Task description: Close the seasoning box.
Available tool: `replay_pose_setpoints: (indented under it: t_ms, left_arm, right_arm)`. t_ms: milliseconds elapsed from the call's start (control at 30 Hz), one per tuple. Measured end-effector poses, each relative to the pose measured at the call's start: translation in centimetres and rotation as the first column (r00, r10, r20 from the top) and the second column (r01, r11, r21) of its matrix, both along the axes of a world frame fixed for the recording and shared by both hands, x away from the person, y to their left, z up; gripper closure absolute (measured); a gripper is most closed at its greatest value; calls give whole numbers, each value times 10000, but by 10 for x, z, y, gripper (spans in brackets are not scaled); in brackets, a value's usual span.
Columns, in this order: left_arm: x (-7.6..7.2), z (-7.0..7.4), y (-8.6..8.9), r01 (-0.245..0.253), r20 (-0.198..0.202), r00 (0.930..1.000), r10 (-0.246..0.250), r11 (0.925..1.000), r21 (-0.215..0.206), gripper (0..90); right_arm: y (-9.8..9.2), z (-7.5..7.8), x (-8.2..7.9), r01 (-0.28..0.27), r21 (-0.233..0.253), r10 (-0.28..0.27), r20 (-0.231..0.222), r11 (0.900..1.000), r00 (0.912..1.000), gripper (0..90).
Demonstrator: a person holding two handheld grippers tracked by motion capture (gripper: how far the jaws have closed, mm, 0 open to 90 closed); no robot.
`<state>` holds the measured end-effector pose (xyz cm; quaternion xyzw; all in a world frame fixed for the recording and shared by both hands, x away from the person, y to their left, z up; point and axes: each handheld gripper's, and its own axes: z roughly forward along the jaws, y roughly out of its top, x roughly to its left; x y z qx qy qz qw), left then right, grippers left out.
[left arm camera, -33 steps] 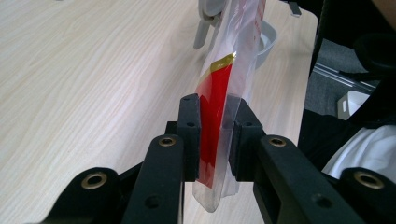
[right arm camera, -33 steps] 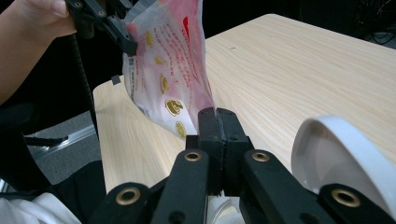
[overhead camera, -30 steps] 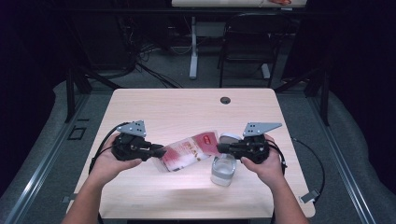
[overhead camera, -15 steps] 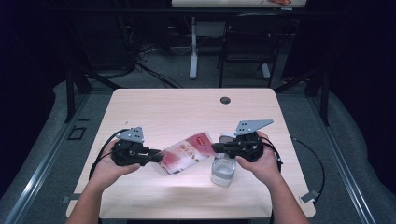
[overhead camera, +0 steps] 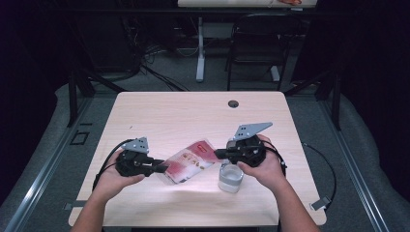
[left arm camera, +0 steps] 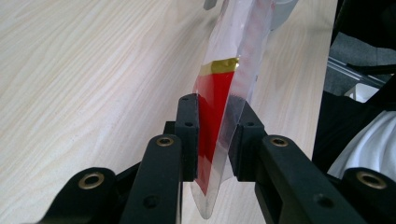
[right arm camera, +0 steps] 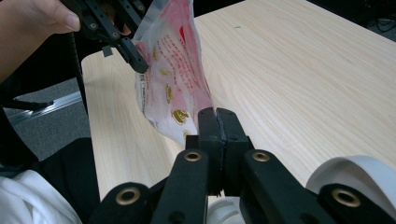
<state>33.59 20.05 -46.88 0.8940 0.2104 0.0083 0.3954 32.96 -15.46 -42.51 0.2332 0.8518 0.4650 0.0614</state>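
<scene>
We see the red and clear snack pouch [overhead camera: 189,162] held off the table [overhead camera: 193,111] between the 2 grippers. The left gripper [left arm camera: 215,140] has its jaws closed onto one end of the pouch, the film pinched between them. The right gripper [right arm camera: 217,122] has its jaws pressed together on the opposite edge. In the right gripper view the pouch carries red printed text and gold emblems, but we cannot read any of it. In the left gripper view the top of the pouch is cut off by the frame. A clear container [overhead camera: 230,177] stands on the table just beside the right hand [overhead camera: 266,166], partly hidden under the right gripper.
</scene>
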Motion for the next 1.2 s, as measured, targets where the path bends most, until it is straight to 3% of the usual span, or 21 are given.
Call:
replay_pose_setpoints:
  t_ms: [167,433,600,800,1033,1200]
  left_arm:
    - [2,-9,2,-148,-84,9999,148,9999,-3,757]
    - [9,-31,-5,-490,-368,9981,504,9980,393,729]
    - [10,-37,-10,-576,-547,9967,606,9969,544,697]
    - [11,-38,-9,-764,-565,9953,784,9964,368,642]
    - [8,-33,-7,-909,-313,9952,931,9937,655,619]
    - [8,-31,-1,-1030,-354,9939,1043,9940,371,575]
  right_arm:
    - [6,-2,0,-46,-216,48,76,9998,10000,900]
    - [16,-6,0,-165,-674,177,164,9976,9997,900]
    - [19,-6,0,-186,-851,205,224,9962,9995,900]
    - [19,-4,-2,-162,-861,196,383,9962,9991,900]
    - [24,-3,-2,-225,-1055,275,466,9942,9985,900]
    - [29,1,-1,-255,-1213,330,598,9923,9977,900]
